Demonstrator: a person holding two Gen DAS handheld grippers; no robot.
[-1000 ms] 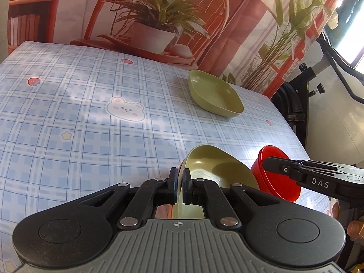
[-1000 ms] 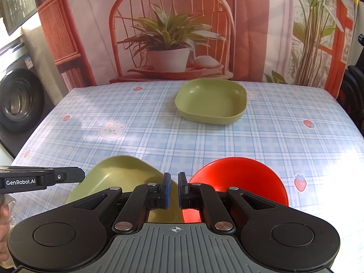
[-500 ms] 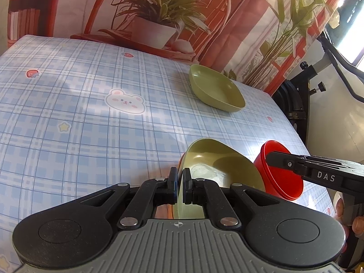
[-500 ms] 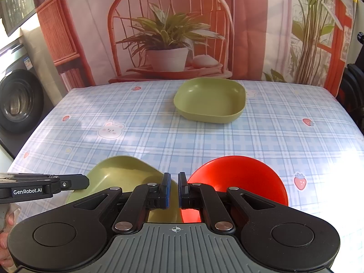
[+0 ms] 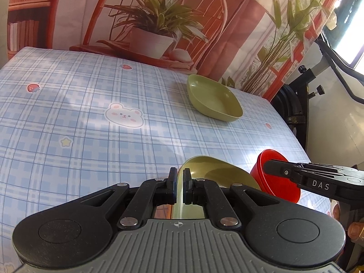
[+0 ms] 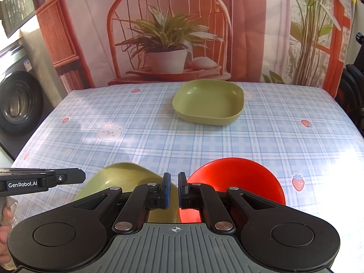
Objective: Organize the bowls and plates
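My left gripper (image 5: pixel 179 185) is shut on the rim of a green bowl (image 5: pixel 213 174) and holds it tilted above the near table edge. My right gripper (image 6: pixel 174 190) is shut on the rim of a red bowl (image 6: pixel 236 176), beside the green bowl (image 6: pixel 122 178). The red bowl (image 5: pixel 275 182) and the right gripper's finger show at the right of the left wrist view. A square green plate (image 5: pixel 213 97) (image 6: pixel 209 101) rests on the far right part of the table.
The table has a blue plaid cloth (image 6: pixel 136 122) with bear and strawberry prints. A printed backdrop of a chair and plant hangs behind it. A washing machine (image 6: pixel 16 104) stands at the left; black exercise equipment (image 5: pixel 295 104) stands at the right.
Both grippers have held their bowls throughout. The left wrist view has shifted slightly, with the table and square plate sitting a little lower in frame than half a second ago.
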